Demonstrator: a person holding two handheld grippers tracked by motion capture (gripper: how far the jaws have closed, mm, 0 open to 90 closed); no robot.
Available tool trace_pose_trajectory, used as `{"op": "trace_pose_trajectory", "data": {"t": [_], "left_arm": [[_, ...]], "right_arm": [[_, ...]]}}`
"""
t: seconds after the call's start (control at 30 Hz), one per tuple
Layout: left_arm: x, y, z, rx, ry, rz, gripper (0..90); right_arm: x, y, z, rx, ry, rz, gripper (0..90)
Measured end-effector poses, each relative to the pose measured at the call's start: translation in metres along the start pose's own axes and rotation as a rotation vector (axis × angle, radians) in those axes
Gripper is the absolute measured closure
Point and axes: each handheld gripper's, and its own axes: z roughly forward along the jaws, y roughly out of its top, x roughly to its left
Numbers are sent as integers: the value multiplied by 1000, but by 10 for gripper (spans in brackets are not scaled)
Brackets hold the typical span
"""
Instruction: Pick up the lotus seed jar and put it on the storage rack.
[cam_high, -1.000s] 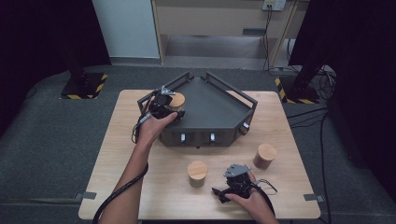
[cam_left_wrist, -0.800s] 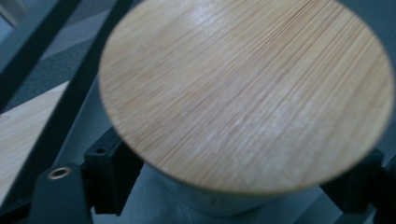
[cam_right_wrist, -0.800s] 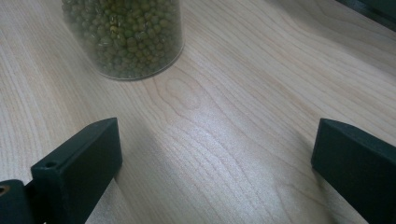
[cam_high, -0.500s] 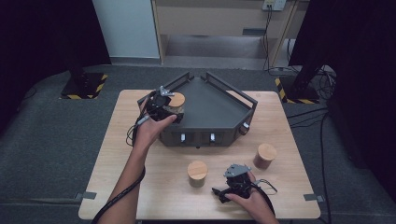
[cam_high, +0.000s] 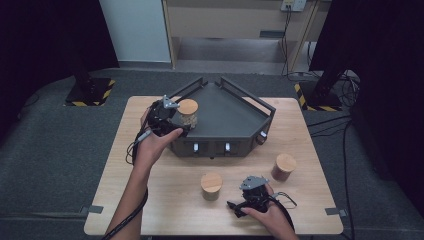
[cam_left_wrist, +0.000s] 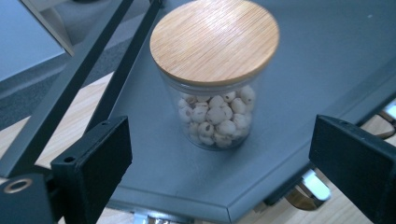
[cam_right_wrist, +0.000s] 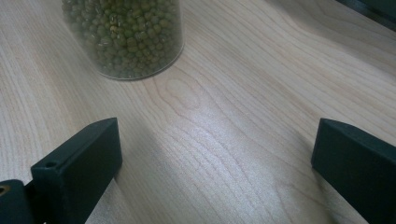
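Standing on the near-left corner of the dark tray (cam_high: 235, 117), the jar of pale round seeds (cam_left_wrist: 215, 88) sits upright with its wooden lid (cam_left_wrist: 215, 41) seated flat, and your left gripper (cam_high: 167, 120) hangs just beside it with the jaws spread wide, having just been opening, and nothing pressed between them. In the left gripper view the jar is clear of both black jaws, a little ahead of them, close to the tray's thin rail (cam_left_wrist: 70, 88).

Judging by the clear wall, you are dealing with glass: stiff, smooth and likely slippery, with enough weight from a nearly full load of seeds to slide if pinched lightly. It looks breakable if tipped off the tray's edge. The lid appears only to rest on the rim, so a grip on the lid alone could lift it away and leave the jar behind. The safer hold looks to be across the straight wall below the lid, jaws level and square to it.

Your right gripper (cam_high: 250, 197) rests near the front edge of the wooden surface (cam_high: 165, 200), jaws released and holding nothing, with a jar of green beans (cam_right_wrist: 123, 35) just ahead of it. A third jar (cam_high: 284, 166) stands farther right, well apart from the tray.
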Motion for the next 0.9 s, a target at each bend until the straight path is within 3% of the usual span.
{"op": "trace_pose_trajectory", "data": {"t": [0.37, 0.7, 0.9], "left_arm": [[-19, -17, -23, -45, 4, 29, 33], [-28, -34, -31, -47, -8, 58, 33], [-29, -52, -36, -52, -18, 37, 33]], "right_arm": [[0, 0, 0, 0, 0, 1, 21], [0, 0, 0, 0, 0, -1, 21], [0, 0, 0, 0, 0, 0, 21]]}}
